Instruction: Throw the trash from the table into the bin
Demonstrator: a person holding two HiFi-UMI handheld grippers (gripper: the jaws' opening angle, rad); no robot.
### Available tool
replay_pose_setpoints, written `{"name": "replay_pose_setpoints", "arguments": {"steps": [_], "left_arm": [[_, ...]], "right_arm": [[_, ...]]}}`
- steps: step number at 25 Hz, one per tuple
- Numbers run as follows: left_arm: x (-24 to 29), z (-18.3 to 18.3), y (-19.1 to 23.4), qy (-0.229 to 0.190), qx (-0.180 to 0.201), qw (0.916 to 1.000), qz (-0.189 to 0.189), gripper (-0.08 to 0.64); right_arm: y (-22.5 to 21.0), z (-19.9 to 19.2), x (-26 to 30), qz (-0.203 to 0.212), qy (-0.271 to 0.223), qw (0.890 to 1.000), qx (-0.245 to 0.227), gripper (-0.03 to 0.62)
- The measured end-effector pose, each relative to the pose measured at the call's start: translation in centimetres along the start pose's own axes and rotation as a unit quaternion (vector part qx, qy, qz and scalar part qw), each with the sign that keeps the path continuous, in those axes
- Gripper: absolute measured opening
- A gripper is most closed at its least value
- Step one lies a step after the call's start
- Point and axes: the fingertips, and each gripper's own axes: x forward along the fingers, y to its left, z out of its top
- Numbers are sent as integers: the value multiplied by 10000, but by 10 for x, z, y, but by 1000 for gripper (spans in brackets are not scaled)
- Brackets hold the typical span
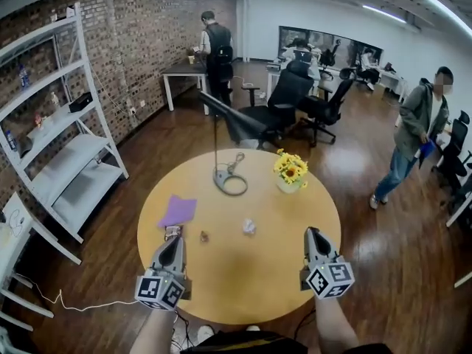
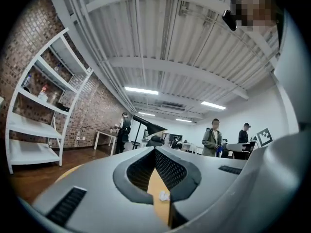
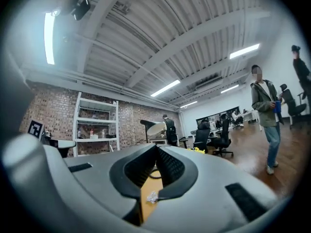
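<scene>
An open office with a brick wall, a white metal shelving rack (image 1: 62, 150) and dark wooden flooring surrounds a round, pale wooden table (image 1: 243, 286). People stand or walk in the background, well away from it.

On the table lie a small crumpled ball of white paper (image 1: 249, 227) near the middle, a tiny brown scrap (image 1: 204, 236) to its left, and a flat purple sheet (image 1: 178, 211) towards the left edge. A small vase of yellow flowers (image 1: 290, 171) and the grey base of a floor-style lamp with its looped cable (image 1: 228, 181) sit on the far side and do not look like trash.

The left hand-held gripper (image 1: 175, 237) is held over the near left part of the table, just beside the brown scrap. The right hand-held gripper (image 1: 313, 233) is over the near right part, apart from the paper ball. In both gripper views the jaws are pressed together at the tips with nothing between them. The white ball shows only beyond them, lying on the table.

No bin appears in any view. By this evidence the task has barely begun: none of the trash is picked up, every piece is on the table, and the picking, carrying and dropping are all left to do.
</scene>
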Motion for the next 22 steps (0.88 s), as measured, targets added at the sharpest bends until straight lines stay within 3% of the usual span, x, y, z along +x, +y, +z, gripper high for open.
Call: {"name": "replay_pose_setpoints", "arguments": {"steps": [4, 9, 13, 19, 22], "left_arm": [[16, -3, -12, 118, -68, 9989, -450, 1], [23, -9, -1, 118, -164, 9977, -649, 0], [29, -6, -3, 252, 80, 9957, -889, 0], [26, -6, -9, 186, 414, 9935, -1046, 0], [25, -7, -2, 149, 283, 9947, -980, 1]], "right_arm": [[-14, 5, -18, -415, -69, 9991, 57, 5], [-4, -2, -19, -555, -104, 9984, 70, 5], [8, -3, -16, -629, -73, 9980, 59, 5], [19, -14, -14, -631, 34, 9980, 52, 5], [24, -17, -12, -613, 59, 9981, 74, 5]]}}
